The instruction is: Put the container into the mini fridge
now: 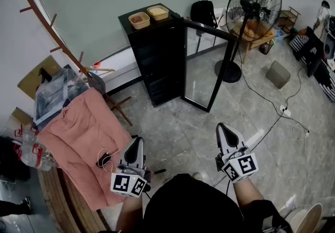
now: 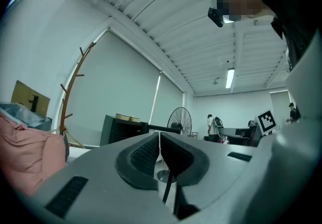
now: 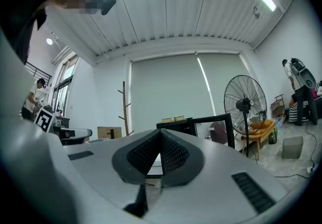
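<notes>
Here, two containers (image 1: pixel 139 20) (image 1: pixel 158 12) atop one fridge (image 1: pixel 157 59), left tool (image 1: pixel 137 142), right tool (image 1: pixel 223 129) closed, empty.

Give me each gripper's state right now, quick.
Left gripper: closed, nothing between its jaws.
Right gripper: closed, nothing between its jaws.

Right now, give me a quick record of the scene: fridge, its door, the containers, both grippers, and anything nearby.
mini fridge: black, by the far wall
door: glass, swung open
reddish-filled container: on the fridge top
yellow-filled container: beside it, on the fridge top
left gripper: shut, empty, well short of the fridge
right gripper: shut, empty
nearby: standing fan right of the fridge; pink cloth at left
</notes>
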`<state>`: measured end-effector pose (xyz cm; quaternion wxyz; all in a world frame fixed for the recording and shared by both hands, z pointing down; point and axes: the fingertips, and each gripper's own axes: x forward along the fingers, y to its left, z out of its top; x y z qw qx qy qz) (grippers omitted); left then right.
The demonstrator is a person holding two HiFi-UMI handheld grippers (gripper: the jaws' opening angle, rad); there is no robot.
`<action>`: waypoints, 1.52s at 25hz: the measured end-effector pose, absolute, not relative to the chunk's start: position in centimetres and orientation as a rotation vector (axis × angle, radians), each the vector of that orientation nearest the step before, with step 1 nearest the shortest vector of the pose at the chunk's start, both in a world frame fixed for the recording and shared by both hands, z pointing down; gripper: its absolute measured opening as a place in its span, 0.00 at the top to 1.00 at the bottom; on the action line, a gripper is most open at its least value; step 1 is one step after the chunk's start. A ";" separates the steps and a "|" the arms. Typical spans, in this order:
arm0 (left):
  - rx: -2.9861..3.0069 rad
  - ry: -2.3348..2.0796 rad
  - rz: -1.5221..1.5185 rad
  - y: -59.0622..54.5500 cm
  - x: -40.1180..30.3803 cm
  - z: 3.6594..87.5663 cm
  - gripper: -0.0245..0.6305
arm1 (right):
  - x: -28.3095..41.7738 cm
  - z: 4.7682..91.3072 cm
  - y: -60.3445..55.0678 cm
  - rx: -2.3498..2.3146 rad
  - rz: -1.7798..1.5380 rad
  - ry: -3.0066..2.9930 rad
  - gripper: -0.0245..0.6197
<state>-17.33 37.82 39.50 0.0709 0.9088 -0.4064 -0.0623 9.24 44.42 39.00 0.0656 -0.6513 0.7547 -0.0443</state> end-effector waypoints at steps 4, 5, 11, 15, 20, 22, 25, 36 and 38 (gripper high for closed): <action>2.740 -1.227 -0.189 37.5 -17.2 39.4 0.92 | 9.4 38.9 44.4 -1.967 -0.113 2.277 0.92; 2.740 -1.228 -0.190 37.5 -17.1 39.4 0.92 | 9.5 38.9 44.4 -1.966 -0.112 2.277 0.92; 2.748 -1.216 -0.192 37.7 -16.2 39.3 0.92 | 10.1 39.0 44.7 -1.962 -0.112 2.279 0.92; 2.747 -1.210 -0.193 37.9 -15.6 39.0 0.92 | 10.6 39.2 45.0 -1.956 -0.123 2.286 0.92; 2.766 -1.208 -0.180 38.3 -14.4 38.5 0.92 | 11.3 38.9 45.4 -1.924 -0.115 2.309 0.92; 2.778 -1.209 -0.172 38.5 -13.8 38.4 0.92 | 11.2 38.7 45.4 -1.905 -0.084 2.327 0.91; 2.783 -1.215 -0.163 38.7 -12.8 38.3 0.92 | 11.4 38.6 45.5 -1.907 -0.028 2.344 0.91; 2.728 -1.383 -0.212 39.4 -10.0 37.2 0.70 | 14.4 37.2 45.9 -1.816 -0.017 2.313 0.71; 2.717 -1.427 -0.211 39.8 -9.4 37.1 0.53 | 15.1 37.1 46.2 -1.804 -0.040 2.309 0.52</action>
